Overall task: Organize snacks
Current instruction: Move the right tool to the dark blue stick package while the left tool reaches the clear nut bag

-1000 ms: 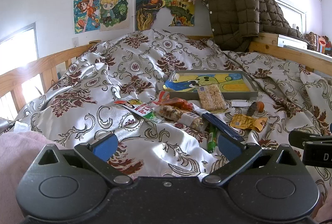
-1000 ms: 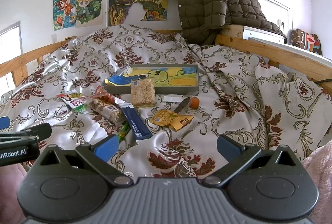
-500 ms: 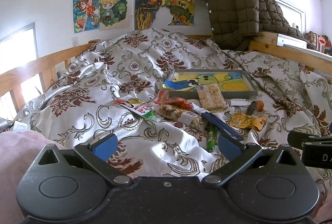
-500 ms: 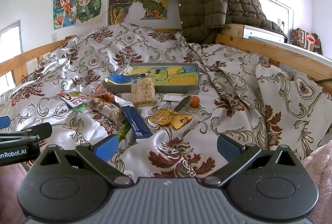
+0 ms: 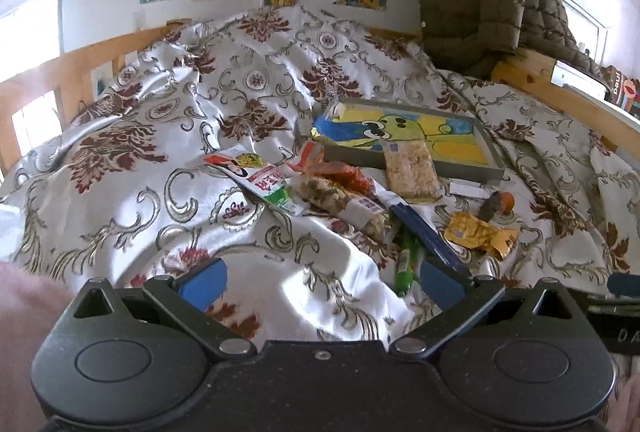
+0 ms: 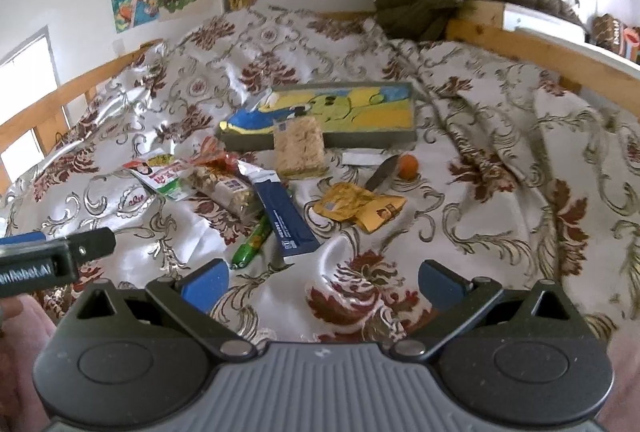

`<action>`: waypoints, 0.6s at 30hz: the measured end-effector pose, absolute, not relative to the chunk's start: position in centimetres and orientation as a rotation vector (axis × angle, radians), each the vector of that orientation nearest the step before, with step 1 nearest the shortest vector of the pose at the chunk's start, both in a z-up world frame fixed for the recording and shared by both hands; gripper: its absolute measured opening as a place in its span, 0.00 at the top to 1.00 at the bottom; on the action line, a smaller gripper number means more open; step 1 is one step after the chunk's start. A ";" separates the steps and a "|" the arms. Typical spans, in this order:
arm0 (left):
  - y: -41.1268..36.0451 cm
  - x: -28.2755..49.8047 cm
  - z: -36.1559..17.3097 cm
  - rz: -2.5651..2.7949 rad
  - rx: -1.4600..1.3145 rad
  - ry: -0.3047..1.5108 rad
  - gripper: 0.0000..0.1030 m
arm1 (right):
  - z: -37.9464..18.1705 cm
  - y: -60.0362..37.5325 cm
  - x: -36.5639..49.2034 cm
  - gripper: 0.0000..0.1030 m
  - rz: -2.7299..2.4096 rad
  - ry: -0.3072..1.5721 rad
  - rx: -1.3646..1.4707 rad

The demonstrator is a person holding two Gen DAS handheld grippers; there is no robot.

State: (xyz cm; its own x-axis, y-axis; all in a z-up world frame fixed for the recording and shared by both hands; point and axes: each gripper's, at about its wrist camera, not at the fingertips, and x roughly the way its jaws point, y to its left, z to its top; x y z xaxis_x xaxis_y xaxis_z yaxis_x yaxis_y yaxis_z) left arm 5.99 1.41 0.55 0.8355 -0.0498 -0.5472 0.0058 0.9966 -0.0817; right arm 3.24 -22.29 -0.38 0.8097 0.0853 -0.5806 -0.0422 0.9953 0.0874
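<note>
Bed with patterned satin cover, snacks scattered mid-bed. Grey tray at far centre; rice-cracker pack leaning on its near rim. Navy bar near centre, nut bar and red-green packet to left, yellow wrapper to right. Left gripper and right gripper near, above cover: jaws spread wide, empty.
</note>
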 end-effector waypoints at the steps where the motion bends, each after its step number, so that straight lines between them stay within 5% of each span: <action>1: 1.6 6.5 0.7 -0.029 -0.079 0.582 0.01 | -0.4 -22.3 3.8 0.00 0.069 0.635 0.066; 18: 0.6 17.4 -0.1 -0.075 0.082 0.610 0.01 | -1.0 -22.0 12.2 0.00 0.102 0.569 -0.067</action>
